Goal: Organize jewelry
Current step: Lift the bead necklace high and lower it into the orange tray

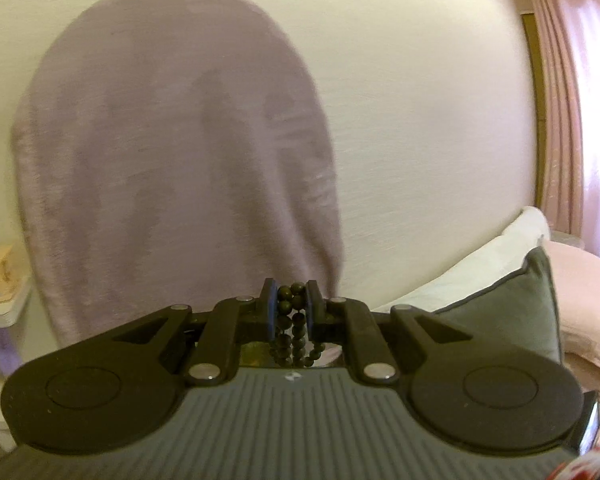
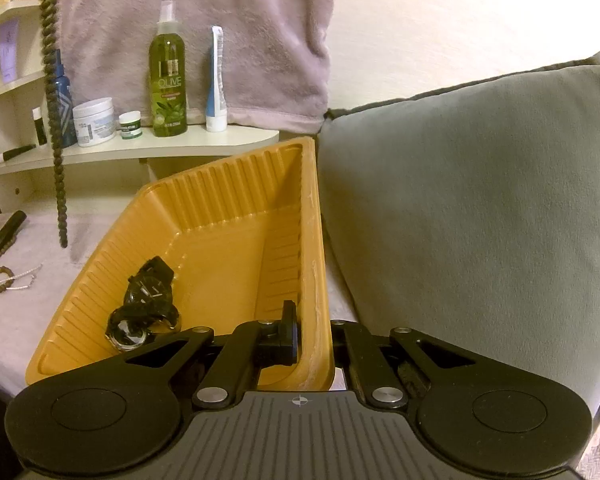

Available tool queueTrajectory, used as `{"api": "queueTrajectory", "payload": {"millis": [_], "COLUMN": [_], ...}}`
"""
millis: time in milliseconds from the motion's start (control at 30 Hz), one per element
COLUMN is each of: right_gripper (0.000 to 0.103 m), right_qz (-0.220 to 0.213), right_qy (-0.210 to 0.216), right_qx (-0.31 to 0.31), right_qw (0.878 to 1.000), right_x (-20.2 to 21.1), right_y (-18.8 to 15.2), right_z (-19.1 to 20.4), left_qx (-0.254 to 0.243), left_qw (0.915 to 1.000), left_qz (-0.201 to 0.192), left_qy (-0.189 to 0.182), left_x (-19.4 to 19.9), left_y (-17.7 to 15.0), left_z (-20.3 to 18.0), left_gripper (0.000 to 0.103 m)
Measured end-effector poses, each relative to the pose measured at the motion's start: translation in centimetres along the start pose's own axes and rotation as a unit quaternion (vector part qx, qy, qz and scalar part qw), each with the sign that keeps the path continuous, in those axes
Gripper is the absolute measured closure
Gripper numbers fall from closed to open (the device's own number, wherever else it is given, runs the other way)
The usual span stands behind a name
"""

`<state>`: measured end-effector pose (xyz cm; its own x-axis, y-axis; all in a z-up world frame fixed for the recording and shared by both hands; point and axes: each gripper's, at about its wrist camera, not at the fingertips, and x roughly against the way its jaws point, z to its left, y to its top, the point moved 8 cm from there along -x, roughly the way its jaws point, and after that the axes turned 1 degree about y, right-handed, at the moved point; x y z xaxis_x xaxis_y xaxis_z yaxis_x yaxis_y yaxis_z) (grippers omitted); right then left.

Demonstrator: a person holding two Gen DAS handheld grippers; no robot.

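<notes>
My left gripper (image 1: 292, 304) is shut on a dark bead necklace (image 1: 294, 328), held high in front of a lilac plush cover. The necklace hangs down and shows in the right wrist view (image 2: 54, 92) as a long beaded strand above the bed, left of the tray. My right gripper (image 2: 312, 336) is shut on the right wall of an orange ribbed plastic tray (image 2: 236, 208), one finger inside and one outside. Two black watches (image 2: 148, 300) lie in the tray's near left corner. More bead strands and a thin white chain (image 2: 4, 276) lie on the lilac bedspread at far left.
A grey cushion (image 2: 472, 208) presses against the tray's right side. A curved shelf (image 2: 140, 148) behind holds an olive spray bottle (image 2: 168, 76), a white tube, jars and a dark bottle. A black stick-like object (image 2: 8, 228) lies on the bed. Pink curtains (image 1: 572, 100) hang at right.
</notes>
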<state>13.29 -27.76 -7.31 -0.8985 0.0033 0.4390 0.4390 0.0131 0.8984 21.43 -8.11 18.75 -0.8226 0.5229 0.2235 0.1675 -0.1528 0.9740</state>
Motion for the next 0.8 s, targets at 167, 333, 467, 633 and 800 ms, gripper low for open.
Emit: {"api": "queueTrajectory", "payload": {"millis": [167,333,467,633,800], "right_gripper": [0.099,0.099,0.099,0.099,0.099], "right_qz": [-0.001,-0.002,0.0,0.002,0.005], "right_qy": [0.0,0.0,0.001,0.002,0.004], "right_qx": [-0.001,-0.004,-0.006,-0.01,-0.013], "right_qw": [1.0,1.0,1.0,1.0,1.0], "right_x": [0.0,0.1,0.1,-0.1,-0.3], "right_y": [0.0,0.0,-0.1,-0.1,-0.1], "right_z": [0.0,0.1,-0.1,-0.3,-0.5], "left_qx": [0.004,0.007,0.008,0.018,0.022], "left_qw": [0.9995,0.9985,0.9978,0.9954,0.9908], "left_qz": [-0.011,-0.008,0.015,0.062,0.111], "left_qy": [-0.03,-0.054,-0.064,-0.071,-0.075], "left_x": [-0.7,-2.0,-3.9,-6.9,-9.5], "left_y": [1.3,1.3,-0.5,-4.6,-9.0], "left_z": [-2.3,-4.2,-5.1,-5.5,-5.8], "left_gripper": [0.09,0.09,0.09,0.09,0.09]}}
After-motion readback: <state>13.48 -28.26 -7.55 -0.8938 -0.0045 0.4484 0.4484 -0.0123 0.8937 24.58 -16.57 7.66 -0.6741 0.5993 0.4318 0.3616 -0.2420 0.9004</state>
